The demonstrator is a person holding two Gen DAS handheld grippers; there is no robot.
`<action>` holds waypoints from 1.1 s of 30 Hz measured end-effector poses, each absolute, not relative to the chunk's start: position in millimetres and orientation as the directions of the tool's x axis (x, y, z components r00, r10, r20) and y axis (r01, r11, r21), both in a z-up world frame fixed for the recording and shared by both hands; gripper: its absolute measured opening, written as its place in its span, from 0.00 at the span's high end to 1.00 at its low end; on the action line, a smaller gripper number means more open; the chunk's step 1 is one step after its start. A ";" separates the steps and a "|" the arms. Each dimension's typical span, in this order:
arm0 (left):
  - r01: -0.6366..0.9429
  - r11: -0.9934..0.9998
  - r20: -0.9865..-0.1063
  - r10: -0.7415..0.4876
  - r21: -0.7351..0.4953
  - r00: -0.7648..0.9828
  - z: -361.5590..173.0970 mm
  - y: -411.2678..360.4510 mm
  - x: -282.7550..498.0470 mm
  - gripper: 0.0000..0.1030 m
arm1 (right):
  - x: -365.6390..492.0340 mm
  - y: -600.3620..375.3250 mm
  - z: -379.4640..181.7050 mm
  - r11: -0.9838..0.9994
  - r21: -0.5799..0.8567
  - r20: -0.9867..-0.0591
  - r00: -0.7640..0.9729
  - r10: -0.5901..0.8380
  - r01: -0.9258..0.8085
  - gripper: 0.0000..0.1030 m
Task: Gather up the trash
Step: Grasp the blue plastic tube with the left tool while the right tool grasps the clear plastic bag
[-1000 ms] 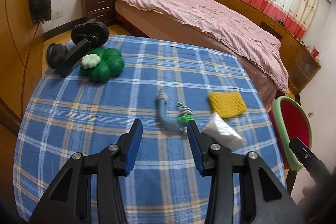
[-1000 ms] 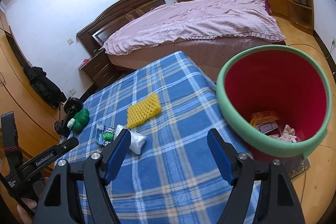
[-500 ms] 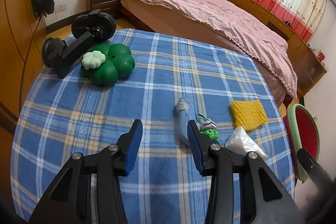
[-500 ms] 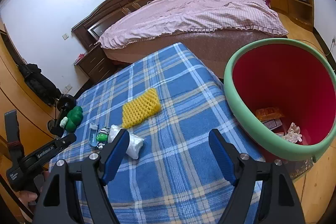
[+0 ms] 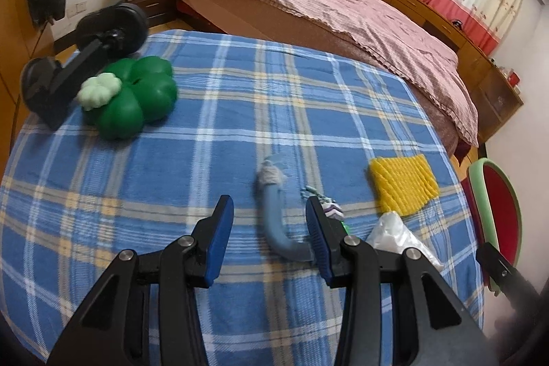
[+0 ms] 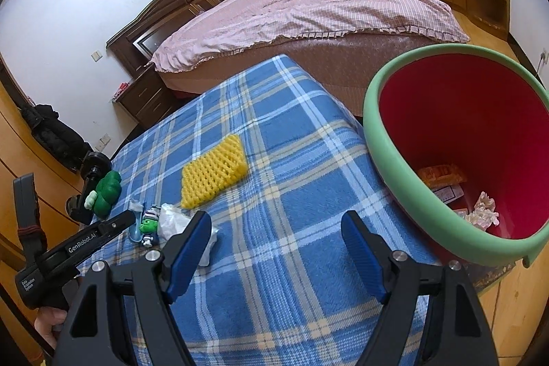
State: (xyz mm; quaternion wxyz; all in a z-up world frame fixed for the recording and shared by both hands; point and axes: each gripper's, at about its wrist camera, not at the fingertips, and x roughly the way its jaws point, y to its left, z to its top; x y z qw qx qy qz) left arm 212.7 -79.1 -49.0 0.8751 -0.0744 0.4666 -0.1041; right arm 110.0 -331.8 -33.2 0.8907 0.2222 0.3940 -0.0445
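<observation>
My left tool is partly open and holds nothing. My right tool stands wider open and is likewise empty.

The trash lies on the desk, in the lower right of the left view. A blue curved piece sits between my left tool's fingers, closer to the right finger. Its long axis runs up the frame and away from me, with the grey end farthest and the hooked end bending under the right finger. I cannot tell whether that finger touches it. Just to its right is a small green figure, mostly hidden in the left view. Next comes a crumpled clear bag, and above that a yellow foam net lying flat.

The left tool is the nearer to the blue piece. The right tool's left finger sits just beside the bag.

The bin, green-rimmed and red inside, stands off the desk's right edge and already holds scraps. The desk between the net and the bin is bare cloth. A green clover toy and a black stand occupy the upper left, well apart from the trash.

In my judgement, closing across the blue piece's width suits its lie.
</observation>
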 end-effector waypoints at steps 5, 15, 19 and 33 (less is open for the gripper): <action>0.121 0.961 -0.800 -0.273 -0.247 0.534 -56.4 -84.1 215.7 0.85 | 110.2 -334.3 -36.1 0.894 0.366 -0.726 0.681 0.100 0.258 0.22; 0.105 0.950 -0.777 -0.301 -0.294 0.553 -51.1 -72.6 204.4 0.91 | 109.4 -331.4 -33.7 0.901 0.360 -0.722 0.684 0.103 0.244 0.22; 0.095 0.950 -0.764 -0.298 -0.299 0.572 -41.5 -62.4 193.2 0.91 | 110.1 -322.6 -29.8 0.913 0.349 -0.719 0.685 0.116 0.212 0.22; 0.026 0.955 -0.754 -0.250 -0.295 0.607 -25.2 -23.1 143.7 0.91 | 144.6 -270.0 -35.5 0.962 0.270 -0.747 0.640 0.184 0.038 0.22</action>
